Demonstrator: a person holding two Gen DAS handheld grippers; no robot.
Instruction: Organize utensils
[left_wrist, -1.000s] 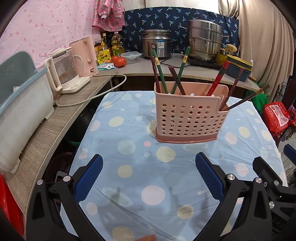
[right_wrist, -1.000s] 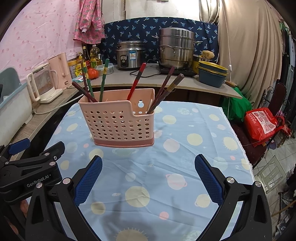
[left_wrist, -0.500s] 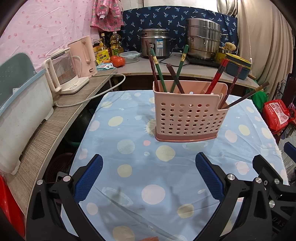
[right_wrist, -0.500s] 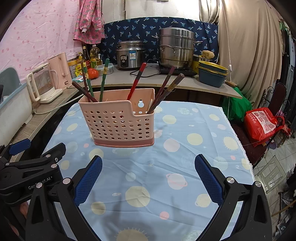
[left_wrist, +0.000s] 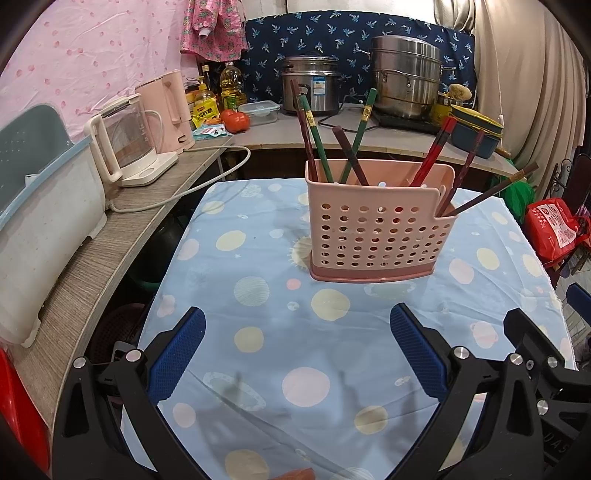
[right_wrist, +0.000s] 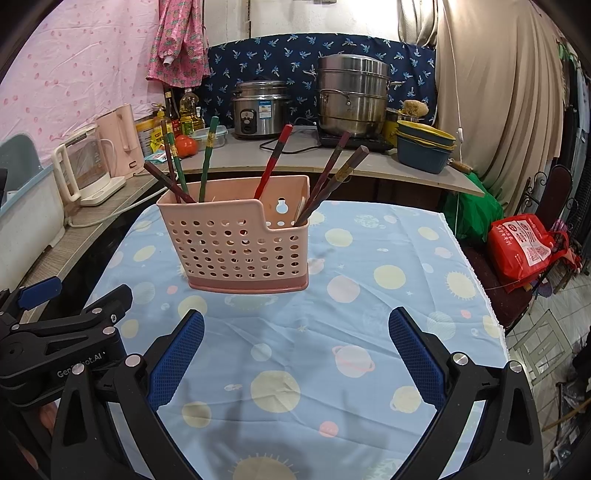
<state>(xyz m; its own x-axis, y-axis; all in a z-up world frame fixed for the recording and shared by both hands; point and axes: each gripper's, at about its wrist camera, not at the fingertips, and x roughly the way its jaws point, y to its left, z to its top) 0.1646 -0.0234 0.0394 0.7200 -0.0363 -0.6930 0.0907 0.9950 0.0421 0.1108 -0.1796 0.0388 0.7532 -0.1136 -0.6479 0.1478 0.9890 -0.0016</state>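
Chopsticks (left_wrist: 321, 142) all stand in the pink basket (left_wrist: 376, 229) mid-bench in the left view, left gripper (left_wrist: 297, 354) jaws wide and empty; the right view shows the right gripper (right_wrist: 295, 354) likewise, so little seems left.

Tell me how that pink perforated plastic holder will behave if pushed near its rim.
The pink perforated plastic utensil holder probably tips: it looks tall, narrow and light. The leaning chopsticks would likely shift. On the patterned cloth it may drag, not slide.

Even indoor light is cast across the tablecloth (left_wrist: 258, 350) — soft shadows are thrown near the lens. Glare is caught on the far steel pot (right_wrist: 351, 99); edges are bowed and vignetted — focus is held sharp.
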